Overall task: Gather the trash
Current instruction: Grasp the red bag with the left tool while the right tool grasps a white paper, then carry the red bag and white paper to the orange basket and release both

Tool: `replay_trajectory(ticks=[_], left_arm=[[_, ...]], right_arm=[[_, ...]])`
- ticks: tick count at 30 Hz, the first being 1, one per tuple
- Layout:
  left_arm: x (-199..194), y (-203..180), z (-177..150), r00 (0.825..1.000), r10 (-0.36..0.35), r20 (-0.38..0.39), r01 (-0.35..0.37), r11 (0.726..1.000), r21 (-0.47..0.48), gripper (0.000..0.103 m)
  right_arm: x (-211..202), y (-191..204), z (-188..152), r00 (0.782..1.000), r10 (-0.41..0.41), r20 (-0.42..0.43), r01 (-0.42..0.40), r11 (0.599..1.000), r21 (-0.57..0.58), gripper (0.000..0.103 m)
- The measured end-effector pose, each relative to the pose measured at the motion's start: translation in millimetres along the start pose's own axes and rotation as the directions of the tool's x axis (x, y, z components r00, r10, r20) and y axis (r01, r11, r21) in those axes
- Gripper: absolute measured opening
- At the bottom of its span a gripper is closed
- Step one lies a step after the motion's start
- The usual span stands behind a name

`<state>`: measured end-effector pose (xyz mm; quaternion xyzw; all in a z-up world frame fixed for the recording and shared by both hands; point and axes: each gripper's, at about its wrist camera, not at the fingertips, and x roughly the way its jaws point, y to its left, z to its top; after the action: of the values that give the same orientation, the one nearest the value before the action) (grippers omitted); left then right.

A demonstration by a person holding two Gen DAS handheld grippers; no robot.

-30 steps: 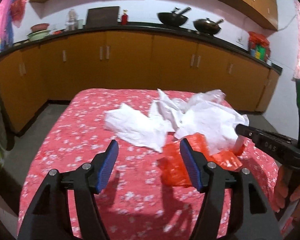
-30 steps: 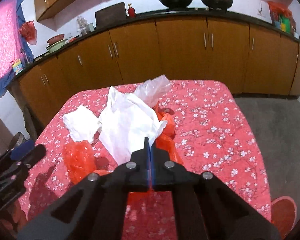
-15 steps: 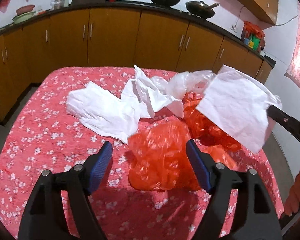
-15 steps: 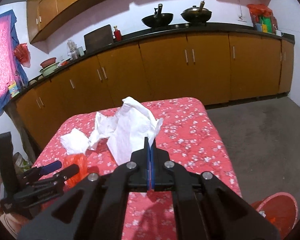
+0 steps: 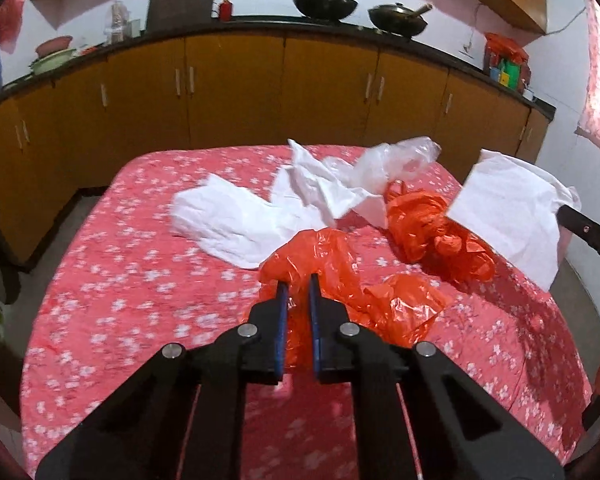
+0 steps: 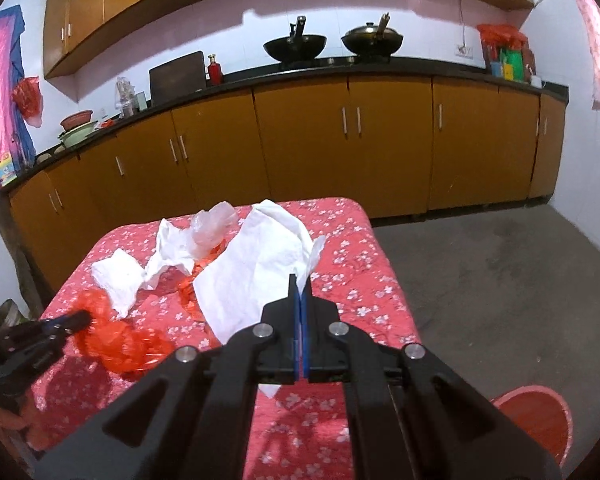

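My left gripper (image 5: 298, 286) is shut on a crumpled orange plastic bag (image 5: 340, 276) on the red flowered table (image 5: 120, 288); it also shows in the right wrist view (image 6: 116, 336). My right gripper (image 6: 301, 286) is shut on a white paper sheet (image 6: 256, 272), held above the table's right side; the sheet also shows in the left wrist view (image 5: 508, 216). More white paper (image 5: 236, 220), a second white sheet (image 5: 320, 188), a clear plastic bag (image 5: 396, 156) and another orange bag (image 5: 432, 228) lie on the table.
A red bin (image 6: 540, 424) stands on the grey floor at the table's right. Brown cabinets (image 6: 300, 152) with a black counter run along the back wall, with two woks (image 6: 296, 46) on top.
My left gripper has closed on the orange bag. My right gripper has lifted the white sheet higher and further right, away from the pile.
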<state>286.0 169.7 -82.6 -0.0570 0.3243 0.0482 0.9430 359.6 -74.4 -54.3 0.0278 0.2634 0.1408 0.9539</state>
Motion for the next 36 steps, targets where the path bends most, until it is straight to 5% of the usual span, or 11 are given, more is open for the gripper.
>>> replay_trajectory(ticks=[10,22,36], left_arm=[[-25,-2,12,0.996,0.037,0.077,-0.038,0.999,0.005,0.009],[-36,-73,20,0.992,-0.044,0.118,0.032,0.994,0.103,0.009],[-38,-177,10,0.979,-0.176,0.104,0.149,0.964,0.221,0.009]], right_arm=[[-26,-7,1,0.997,-0.056,0.057,0.058,0.998,-0.036,0.003],[-61,-62,-8,0.977,-0.194,0.085,0.195,0.981,0.005,0.003],[-101,-147,-41,0.916,-0.394,0.072,0.388,0.918,0.085,0.003]])
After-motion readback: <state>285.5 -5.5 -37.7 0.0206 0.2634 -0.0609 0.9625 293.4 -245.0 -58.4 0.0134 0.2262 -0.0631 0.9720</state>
